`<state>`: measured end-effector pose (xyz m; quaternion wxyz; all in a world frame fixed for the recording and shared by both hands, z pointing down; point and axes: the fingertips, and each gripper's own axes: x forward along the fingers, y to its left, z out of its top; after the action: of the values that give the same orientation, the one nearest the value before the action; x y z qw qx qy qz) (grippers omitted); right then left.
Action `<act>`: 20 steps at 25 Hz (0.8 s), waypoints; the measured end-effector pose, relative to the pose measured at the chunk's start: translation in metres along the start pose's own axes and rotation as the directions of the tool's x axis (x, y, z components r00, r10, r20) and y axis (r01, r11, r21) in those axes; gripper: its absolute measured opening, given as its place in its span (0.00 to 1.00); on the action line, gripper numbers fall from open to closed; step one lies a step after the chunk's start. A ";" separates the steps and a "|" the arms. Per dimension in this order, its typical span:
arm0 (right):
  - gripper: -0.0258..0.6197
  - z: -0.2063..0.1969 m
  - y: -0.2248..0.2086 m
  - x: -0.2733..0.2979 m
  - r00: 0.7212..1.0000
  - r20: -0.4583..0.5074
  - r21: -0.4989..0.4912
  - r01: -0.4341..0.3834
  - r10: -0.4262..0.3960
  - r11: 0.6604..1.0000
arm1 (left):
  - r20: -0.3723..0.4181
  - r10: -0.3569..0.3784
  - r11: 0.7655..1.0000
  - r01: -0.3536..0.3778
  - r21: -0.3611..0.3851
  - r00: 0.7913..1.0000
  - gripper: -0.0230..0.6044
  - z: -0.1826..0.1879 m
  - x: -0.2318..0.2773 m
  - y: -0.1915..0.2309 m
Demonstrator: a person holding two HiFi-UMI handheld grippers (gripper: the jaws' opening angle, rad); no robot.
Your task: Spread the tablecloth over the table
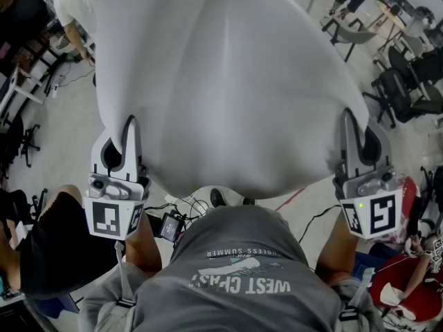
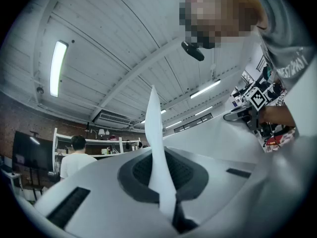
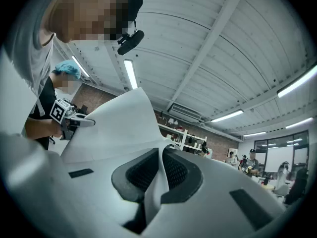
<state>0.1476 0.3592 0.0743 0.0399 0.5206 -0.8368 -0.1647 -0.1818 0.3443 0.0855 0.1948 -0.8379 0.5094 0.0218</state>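
1. The white tablecloth point(image 1: 221, 81) balloons in mid-air ahead of the person. It is held up by its two near corners and fills most of the head view. The table it is meant for cannot be seen, either hidden beneath the fabric or out of shot.
2. The left gripper point(image 1: 129, 124) is pressed together on the cloth's left corner, with a thin fold of fabric standing up between its pads in the left gripper view. The right gripper point(image 1: 348, 120) pinches the right corner in the same way.
3. Each grip has only a narrow strip of edge. A sharp flick, or the drag of trapped air, could pull a corner free and drop the cloth to one side.
4. With the table unseen, the cloth is probably being aimed blind. It may land skewed or hang too far off one edge.
5. If one hand drops before the other, the air would likely spill out unevenly and leave folds.
6. Office chairs point(image 1: 405, 92) at right and a bystander point(image 1: 69, 9) at far left are near the cloth, so its far hem could catch on them. Cables point(image 1: 181, 206) on the floor by the person's feet could trip a step forward.
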 end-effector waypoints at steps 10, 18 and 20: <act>0.06 0.005 0.018 0.013 1.000 -0.012 0.000 0.012 -0.012 1.000 | 0.001 -0.010 1.000 0.011 -0.015 1.000 0.04 -0.010 -0.007 0.022; 0.06 0.001 0.039 0.037 0.998 -0.034 0.021 0.046 -0.045 0.999 | 0.020 -0.034 0.999 0.034 -0.035 0.999 0.04 -0.030 -0.004 0.054; 0.06 -0.003 0.038 0.039 0.998 -0.038 0.031 0.054 -0.053 0.998 | 0.021 -0.040 0.998 0.041 -0.040 0.999 0.04 -0.036 0.000 0.056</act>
<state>0.0977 0.3393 0.0852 0.0429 0.5463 -0.8242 -0.1426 -0.2355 0.3088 0.1015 0.1831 -0.8516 0.4898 0.0365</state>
